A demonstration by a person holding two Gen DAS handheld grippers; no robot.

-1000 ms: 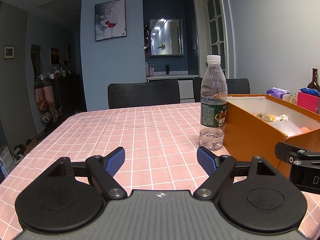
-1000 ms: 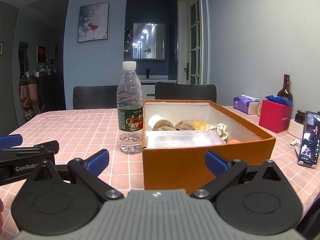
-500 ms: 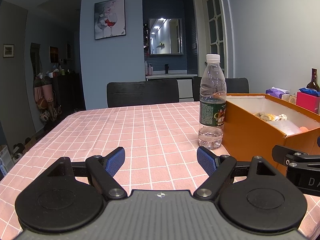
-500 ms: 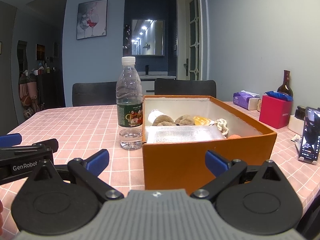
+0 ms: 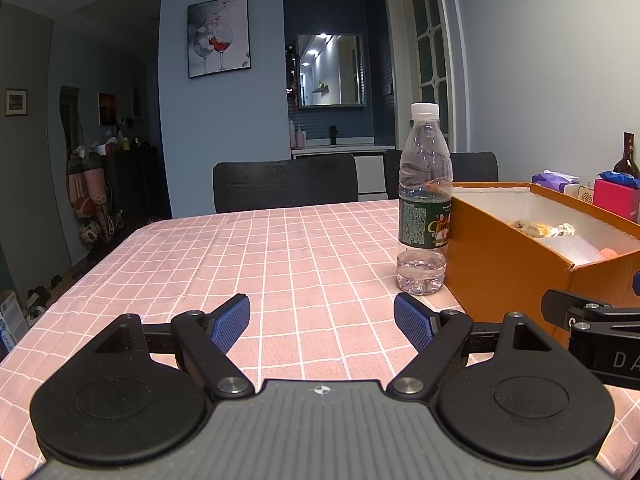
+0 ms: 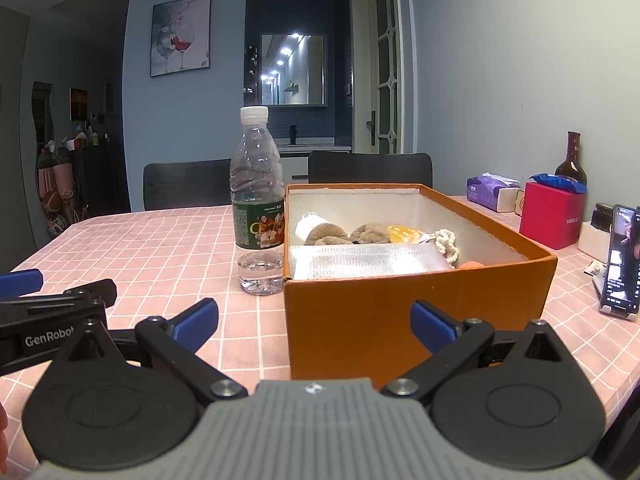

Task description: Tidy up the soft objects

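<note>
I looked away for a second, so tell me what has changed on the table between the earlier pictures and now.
Almost nothing. The left gripper and right gripper eased slightly nearer, so the water bottle and orange box look a little larger. Both grippers stay open and empty; nothing was grasped or released. The bottle stands upright beside the box, and the soft items lie inside it as before.

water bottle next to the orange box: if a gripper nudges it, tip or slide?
The water bottle looks nearly empty, water only near its base, so probably light and easy to shove. Tall and narrow, it may tip if hit high. The thin clear plastic likely dents under squeeze. The orange box beside it may block a rightward fall.
</note>
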